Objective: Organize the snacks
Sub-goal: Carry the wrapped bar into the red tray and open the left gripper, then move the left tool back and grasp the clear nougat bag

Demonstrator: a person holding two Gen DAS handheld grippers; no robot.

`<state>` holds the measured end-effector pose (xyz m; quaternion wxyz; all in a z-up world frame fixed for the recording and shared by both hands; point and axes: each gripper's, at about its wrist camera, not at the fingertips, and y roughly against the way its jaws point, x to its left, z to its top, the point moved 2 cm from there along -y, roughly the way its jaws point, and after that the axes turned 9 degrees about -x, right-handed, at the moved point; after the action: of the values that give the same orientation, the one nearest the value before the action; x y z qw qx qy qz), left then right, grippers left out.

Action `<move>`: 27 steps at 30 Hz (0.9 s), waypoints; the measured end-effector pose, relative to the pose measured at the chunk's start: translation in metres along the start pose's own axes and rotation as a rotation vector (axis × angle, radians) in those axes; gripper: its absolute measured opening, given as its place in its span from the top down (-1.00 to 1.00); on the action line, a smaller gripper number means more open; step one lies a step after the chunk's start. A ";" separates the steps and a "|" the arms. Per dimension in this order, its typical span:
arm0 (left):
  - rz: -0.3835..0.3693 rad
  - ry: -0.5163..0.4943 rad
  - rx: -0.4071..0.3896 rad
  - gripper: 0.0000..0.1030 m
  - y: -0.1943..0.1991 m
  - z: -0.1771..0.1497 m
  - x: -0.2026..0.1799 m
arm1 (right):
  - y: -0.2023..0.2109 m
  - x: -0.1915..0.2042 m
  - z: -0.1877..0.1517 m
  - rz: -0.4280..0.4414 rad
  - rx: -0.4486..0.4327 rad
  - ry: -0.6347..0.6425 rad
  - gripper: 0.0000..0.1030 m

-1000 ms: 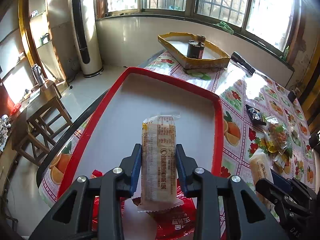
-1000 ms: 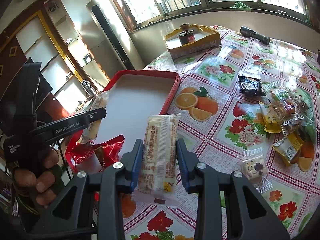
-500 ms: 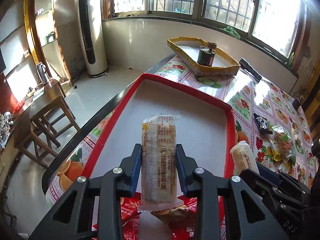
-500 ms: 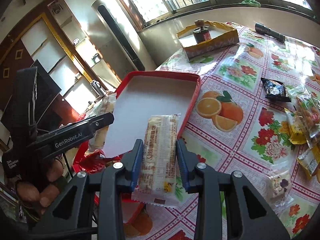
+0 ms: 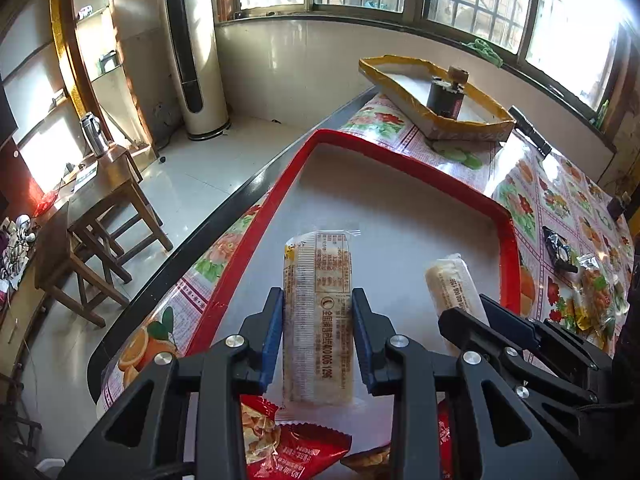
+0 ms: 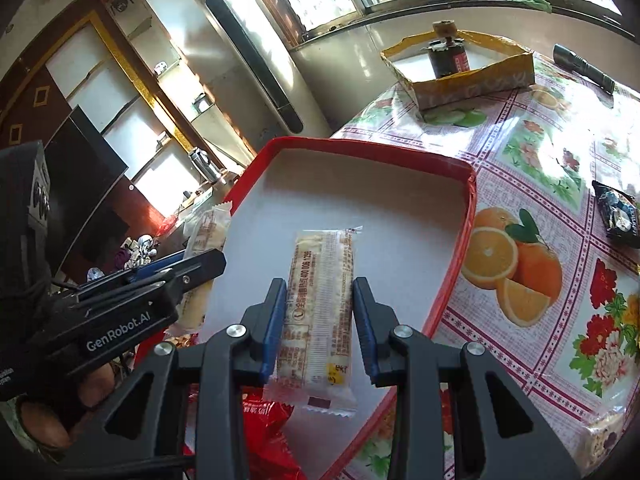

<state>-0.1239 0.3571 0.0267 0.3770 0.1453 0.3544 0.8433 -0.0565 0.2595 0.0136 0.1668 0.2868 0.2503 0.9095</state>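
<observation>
Over the red tray (image 5: 400, 160) near its front edge, the left gripper (image 5: 318, 332) is clamped on a pale snack bar (image 5: 318, 320), red packets (image 5: 288, 444) right below, so dropping it could pile them up. From the right wrist, the right gripper (image 6: 320, 320) pinches its own bar (image 6: 320, 300) close by the left gripper (image 6: 132, 304); they might bump

From my left view, a tall white floor-standing air conditioner (image 5: 196, 60) stands at about eleven o'clock, with a wooden stool (image 5: 80, 248) and a metal kettle (image 5: 93, 133) out at nine. On the surface's fruit-and-flower oilcloth (image 6: 532, 184), I see a yellow-edged cardboard box (image 5: 460, 120) at one o'clock holding a dark canister (image 5: 444, 94), and a black flashlight (image 6: 584, 68) just beside the box.
</observation>
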 end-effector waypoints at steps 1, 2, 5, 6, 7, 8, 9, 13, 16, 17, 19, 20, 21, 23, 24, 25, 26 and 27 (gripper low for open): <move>0.003 -0.006 0.012 0.37 -0.003 -0.002 -0.001 | -0.004 0.001 -0.001 -0.002 0.003 0.008 0.30; 0.005 -0.010 0.024 0.37 -0.007 -0.004 -0.001 | -0.008 0.001 -0.002 -0.007 0.007 0.017 0.30; 0.009 -0.018 0.053 0.37 -0.015 -0.008 -0.003 | -0.019 0.001 -0.004 -0.015 0.028 0.027 0.30; 0.009 -0.018 0.060 0.37 -0.017 -0.010 -0.002 | -0.021 0.000 -0.005 -0.021 0.033 0.032 0.30; 0.011 -0.019 0.067 0.37 -0.019 -0.011 -0.002 | -0.022 0.000 -0.006 -0.028 0.035 0.042 0.30; 0.015 -0.020 0.068 0.37 -0.019 -0.011 -0.002 | -0.022 0.001 -0.005 -0.031 0.033 0.055 0.30; 0.023 -0.024 0.066 0.36 -0.018 -0.011 -0.003 | -0.022 0.001 -0.005 -0.033 0.034 0.062 0.30; 0.025 -0.016 0.073 0.32 -0.016 -0.011 0.000 | -0.023 0.004 -0.005 -0.054 0.036 0.096 0.30; 0.019 0.001 0.077 0.32 -0.014 -0.010 0.001 | -0.021 0.004 -0.005 -0.055 0.029 0.095 0.26; 0.013 0.005 0.076 0.31 -0.012 -0.009 0.002 | -0.020 0.004 -0.004 -0.054 0.025 0.095 0.25; -0.003 0.018 0.072 0.23 -0.006 -0.007 0.003 | -0.018 0.004 -0.002 -0.056 0.015 0.098 0.20; -0.012 0.020 0.067 0.17 -0.002 -0.006 0.003 | -0.014 0.005 -0.002 -0.056 0.008 0.097 0.14; -0.017 0.016 0.058 0.14 0.003 -0.005 0.001 | -0.011 0.004 0.000 -0.054 0.002 0.095 0.12; -0.019 0.008 0.041 0.01 0.011 -0.002 -0.003 | -0.001 0.003 0.002 -0.048 -0.013 0.081 0.12; -0.025 0.007 0.032 -0.04 0.015 -0.001 -0.005 | 0.006 0.004 0.003 -0.042 -0.024 0.077 0.11; -0.032 0.003 0.026 -0.16 0.019 -0.001 -0.008 | 0.015 0.004 0.004 -0.039 -0.037 0.076 0.10; -0.035 0.002 0.018 -0.18 0.022 -0.001 -0.011 | 0.024 0.006 0.003 -0.038 -0.052 0.076 0.05; -0.039 0.001 0.010 -0.18 0.026 -0.001 -0.015 | 0.034 0.004 0.003 -0.038 -0.068 0.071 -0.04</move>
<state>-0.1285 0.3333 0.0445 0.3924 0.1401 0.3616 0.8341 -0.0634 0.2343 0.0360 0.1848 0.2435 0.2303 0.9239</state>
